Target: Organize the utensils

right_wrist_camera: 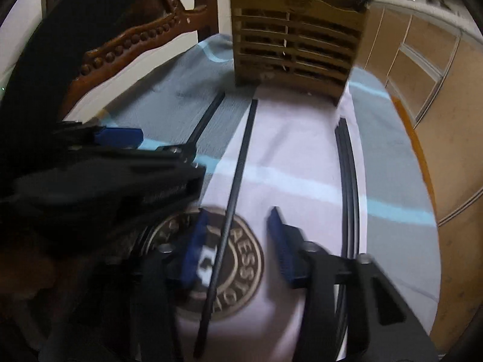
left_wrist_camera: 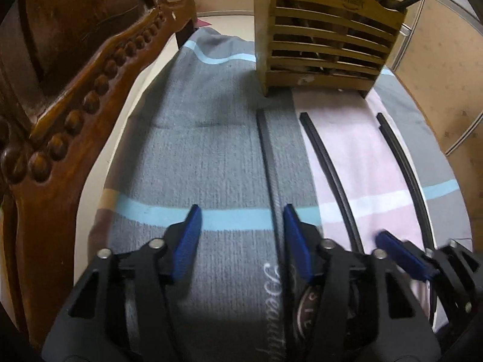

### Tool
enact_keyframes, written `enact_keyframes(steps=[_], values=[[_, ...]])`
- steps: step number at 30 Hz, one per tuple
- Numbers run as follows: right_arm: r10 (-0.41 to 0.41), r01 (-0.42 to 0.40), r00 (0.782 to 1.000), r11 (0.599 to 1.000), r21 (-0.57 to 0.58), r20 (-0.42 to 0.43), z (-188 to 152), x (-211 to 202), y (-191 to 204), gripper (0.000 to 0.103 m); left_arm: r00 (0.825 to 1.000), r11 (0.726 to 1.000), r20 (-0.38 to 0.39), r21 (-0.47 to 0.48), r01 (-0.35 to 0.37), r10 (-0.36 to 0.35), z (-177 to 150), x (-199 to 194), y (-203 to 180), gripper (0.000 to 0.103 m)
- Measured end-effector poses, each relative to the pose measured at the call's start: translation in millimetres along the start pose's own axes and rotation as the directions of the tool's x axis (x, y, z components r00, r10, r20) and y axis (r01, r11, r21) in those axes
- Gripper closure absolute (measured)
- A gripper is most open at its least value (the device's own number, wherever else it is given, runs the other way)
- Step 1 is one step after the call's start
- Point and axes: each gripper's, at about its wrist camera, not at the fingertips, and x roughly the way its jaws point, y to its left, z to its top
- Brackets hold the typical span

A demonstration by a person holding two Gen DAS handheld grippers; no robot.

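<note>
Three black chopsticks lie lengthwise on a striped cloth. In the left wrist view they are the left chopstick (left_wrist_camera: 267, 157), the middle one (left_wrist_camera: 329, 169) and the right one (left_wrist_camera: 404, 166). A slatted wooden utensil holder (left_wrist_camera: 323, 33) stands upright at the far end and has dark utensil handles in it. My left gripper (left_wrist_camera: 241, 232) is open and empty, and the left chopstick runs just inside its right finger. My right gripper (right_wrist_camera: 238, 241) is open low over the cloth, with the middle chopstick (right_wrist_camera: 238, 178) lying between its jaws, not gripped. The holder also shows in the right wrist view (right_wrist_camera: 295, 42).
A carved dark wooden chair (left_wrist_camera: 69, 90) stands close on the left. The cloth (left_wrist_camera: 196, 150) covers a small table with its edge near on the right. A further pair of chopsticks (right_wrist_camera: 347, 181) lies right of my right gripper. The left gripper (right_wrist_camera: 120, 163) crosses the right wrist view.
</note>
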Motion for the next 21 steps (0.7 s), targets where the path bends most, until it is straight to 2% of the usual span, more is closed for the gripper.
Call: enact_keyframes(steps=[1, 2, 3, 5, 8, 13, 18, 19, 20, 21], values=[[-0.004, 0.004, 1.0, 1.0, 0.014, 0.001, 2, 1, -1, 0.079, 1.0, 1.0, -0.001, 0.006, 0.006, -0.006, -2, -2, -1, 0.06], [-0.005, 0.005, 1.0, 0.999, 0.038, 0.0, 3, 1, -4, 0.092, 1.0, 1.0, 0.0, 0.001, 0.014, -0.014, -3, -4, -2, 0.069], [-0.016, 0.016, 1.0, 0.998, 0.054, -0.003, 2, 1, -8, 0.097, 1.0, 1.0, 0.0, -0.002, 0.021, -0.021, -6, -7, -4, 0.072], [-0.027, 0.028, 1.0, 0.996, 0.084, -0.006, -2, -2, -15, 0.097, 1.0, 1.0, 0.006, 0.005, 0.024, -0.024, -10, -9, -8, 0.081], [-0.054, 0.053, 0.999, 0.991, 0.122, 0.004, -19, -14, -24, 0.097, 1.0, 1.0, 0.015, 0.007, 0.02, -0.02, -19, -14, -13, 0.088], [-0.047, 0.046, 0.999, 0.981, 0.189, 0.003, -42, -30, -36, 0.097, 0.999, 0.999, 0.006, -0.021, 0.048, -0.048, -42, -30, -19, 0.088], [-0.018, 0.015, 1.0, 0.977, 0.213, 0.01, -51, -36, -39, 0.097, 0.999, 0.998, 0.014, -0.024, 0.053, -0.052, -61, -41, -19, 0.087], [-0.009, 0.007, 1.0, 0.977, 0.212, 0.01, -50, -36, -40, 0.094, 0.998, 0.997, 0.013, -0.026, 0.066, -0.066, -57, -38, -17, 0.079], [0.01, -0.012, 1.0, 0.975, 0.221, 0.01, -48, -36, -42, 0.088, 0.997, 0.996, 0.01, -0.033, 0.083, -0.083, -54, -38, -15, 0.066], [0.026, -0.028, 1.0, 0.971, 0.236, 0.012, -45, -36, -44, 0.086, 0.996, 0.995, 0.013, -0.044, 0.092, -0.092, -52, -39, -13, 0.061]])
